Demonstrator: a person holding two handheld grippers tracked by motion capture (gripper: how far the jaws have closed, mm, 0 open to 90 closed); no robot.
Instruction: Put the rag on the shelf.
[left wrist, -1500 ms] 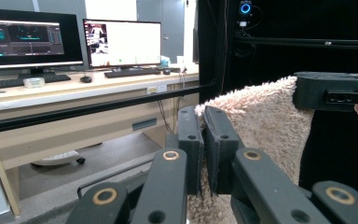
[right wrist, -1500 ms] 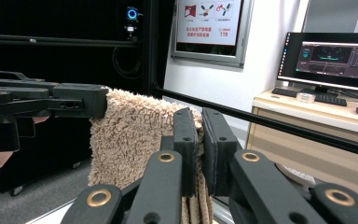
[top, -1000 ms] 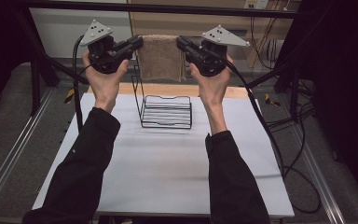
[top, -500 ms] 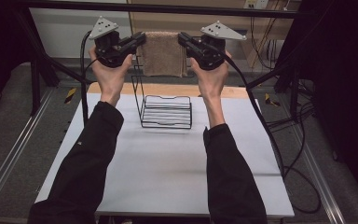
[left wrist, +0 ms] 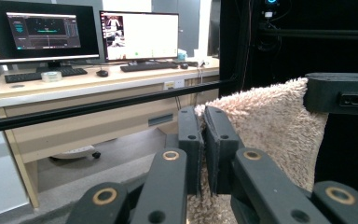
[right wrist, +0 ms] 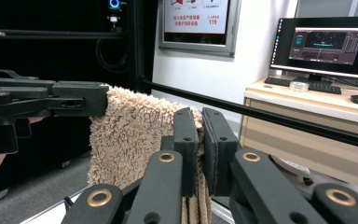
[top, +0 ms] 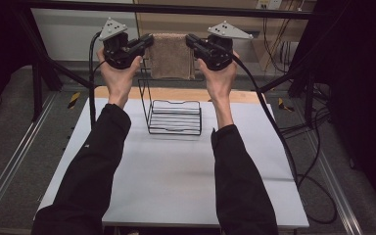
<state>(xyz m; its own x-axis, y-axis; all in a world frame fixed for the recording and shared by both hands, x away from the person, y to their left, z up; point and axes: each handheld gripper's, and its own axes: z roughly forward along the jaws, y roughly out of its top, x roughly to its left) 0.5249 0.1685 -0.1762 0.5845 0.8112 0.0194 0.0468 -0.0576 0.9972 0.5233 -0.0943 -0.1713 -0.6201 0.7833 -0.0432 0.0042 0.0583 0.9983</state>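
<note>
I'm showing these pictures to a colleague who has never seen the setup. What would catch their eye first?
Probably the fluffy beige towel, held up in the air above the far edge of the table, stretched between the left tongs and the right tongs, each clamped on an upper corner. Below it, a black wire rack stands on the white tabletop.

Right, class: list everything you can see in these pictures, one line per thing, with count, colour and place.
Towel: one, tan, fluffy, held stretched in the air above the far table edge.
Wire rack: one, black, on the table's far middle.
Table: one, white top, wooden strip at the far edge.
Monitors: two, lit, on a wooden desk in the left gripper view.
Keyboards: two, black, on that desk.
Left claw: black, shut on the towel's left corner.
Right claw: black, shut on the right corner.
Sleeves: two, black.
</note>
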